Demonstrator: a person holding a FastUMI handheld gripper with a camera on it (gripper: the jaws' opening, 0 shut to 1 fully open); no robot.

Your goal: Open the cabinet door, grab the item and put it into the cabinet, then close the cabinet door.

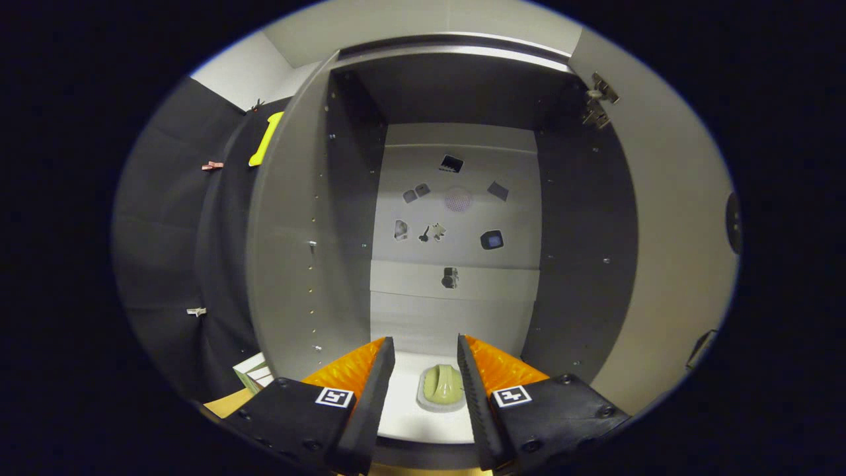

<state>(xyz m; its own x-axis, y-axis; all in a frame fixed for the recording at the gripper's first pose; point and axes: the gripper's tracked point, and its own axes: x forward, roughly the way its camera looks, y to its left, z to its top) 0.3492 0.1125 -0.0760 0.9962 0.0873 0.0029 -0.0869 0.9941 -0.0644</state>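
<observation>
The grey cabinet (456, 218) is seen with its door (667, 231) swung open at the right of the frame. The small pale-green item on a white base (441, 387) is set on the cabinet floor at lower centre, between the fingers of the gripper (426, 363), which are parted and hold nothing. Only the door's closing is judged to be left.

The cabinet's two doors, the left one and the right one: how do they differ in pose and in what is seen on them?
The left door stands nearly edge-on beside the gripper, whose open fingers frame a green item on the cabinet floor; the right door is swung wider. The left door shows small holes, the right door a metal hinge. Both are grey and open.
</observation>
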